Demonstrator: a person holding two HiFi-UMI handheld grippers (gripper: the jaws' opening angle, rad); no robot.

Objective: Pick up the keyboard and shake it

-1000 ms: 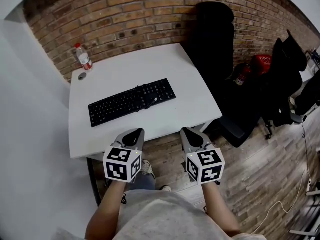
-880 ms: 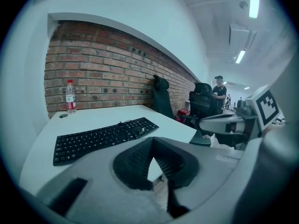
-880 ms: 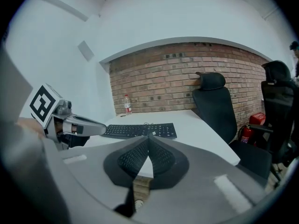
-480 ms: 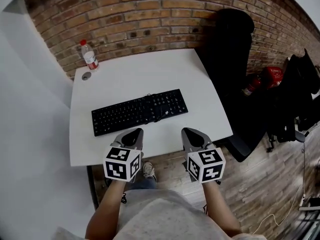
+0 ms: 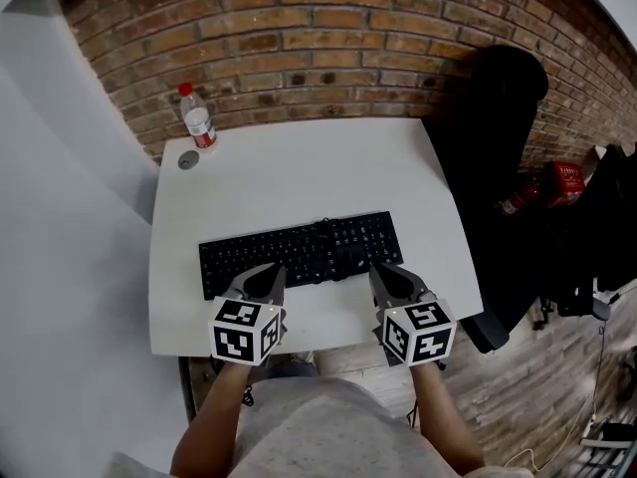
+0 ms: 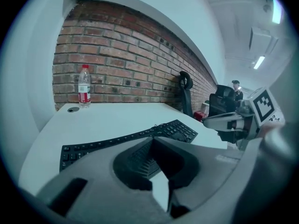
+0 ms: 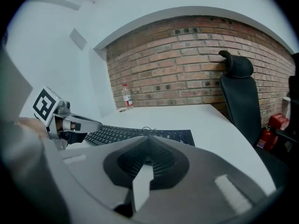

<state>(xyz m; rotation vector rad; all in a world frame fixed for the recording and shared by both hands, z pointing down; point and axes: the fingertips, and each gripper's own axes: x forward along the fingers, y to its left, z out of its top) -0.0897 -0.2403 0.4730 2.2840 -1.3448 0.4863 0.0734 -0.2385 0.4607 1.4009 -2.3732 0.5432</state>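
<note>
A black keyboard (image 5: 299,252) lies flat on the white table (image 5: 299,157), its cable bunched on top near the middle. My left gripper (image 5: 265,279) hovers at the keyboard's near edge, left of centre, jaws shut and empty. My right gripper (image 5: 385,275) sits at the near edge by the keyboard's right end, also shut with nothing held. The left gripper view shows the keyboard (image 6: 135,141) just past the closed jaws, and the right gripper view shows the keyboard (image 7: 140,135) likewise.
A plastic water bottle (image 5: 197,118) with a red cap stands at the table's back left, beside a round cable hole (image 5: 188,160). A brick wall (image 5: 328,48) backs the table. A black office chair (image 5: 503,147) and a red fire extinguisher (image 5: 547,185) stand to the right.
Both grippers have come forward from off the table's front edge to the keyboard's near edge. Their jaws have stayed shut. The keyboard has not moved on the table.
</note>
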